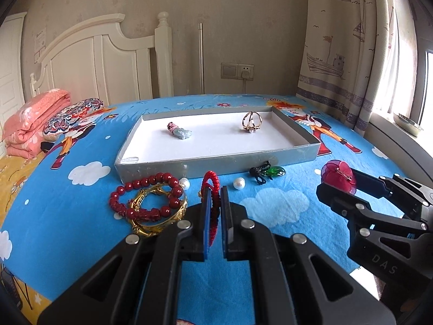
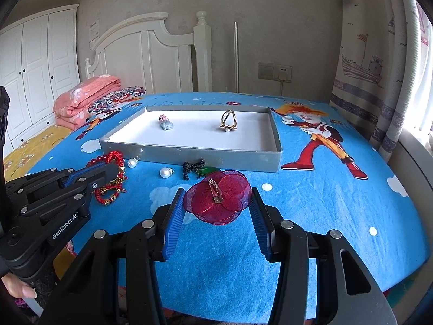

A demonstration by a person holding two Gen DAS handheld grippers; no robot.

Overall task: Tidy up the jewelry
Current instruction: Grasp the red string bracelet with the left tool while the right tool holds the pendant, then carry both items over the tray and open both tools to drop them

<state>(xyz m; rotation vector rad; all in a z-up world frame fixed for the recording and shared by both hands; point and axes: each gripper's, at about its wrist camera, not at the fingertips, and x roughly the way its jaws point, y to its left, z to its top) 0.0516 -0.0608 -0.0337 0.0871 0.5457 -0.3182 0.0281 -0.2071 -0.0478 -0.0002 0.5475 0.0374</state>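
Note:
A grey tray [image 1: 216,163] [image 2: 189,154] with a white floor lies on the blue bedspread; in it are a blue-green charm [image 1: 180,132] [image 2: 165,124] and a gold ring [image 1: 252,123] [image 2: 228,121]. My left gripper [image 1: 215,193] [image 2: 108,172] is shut on a red braided cord bracelet [image 1: 212,189] [image 2: 113,158]. My right gripper [image 2: 217,197] [image 1: 338,182] is open around a red flower brooch [image 2: 219,200] [image 1: 338,176] that lies between its fingers. In front of the tray lie a red bead bracelet [image 1: 146,197], a gold bangle [image 1: 157,216], two pearls [image 1: 239,183] [image 2: 165,173] and a green pendant on black cord [image 1: 270,172] [image 2: 197,169].
Folded pink quilt [image 1: 32,124] [image 2: 84,100] and a patterned pillow [image 1: 73,116] lie at the left by the white headboard [image 1: 108,59]. A curtain [image 1: 351,54] and window sill are on the right. A hand [image 2: 19,287] holds the left gripper.

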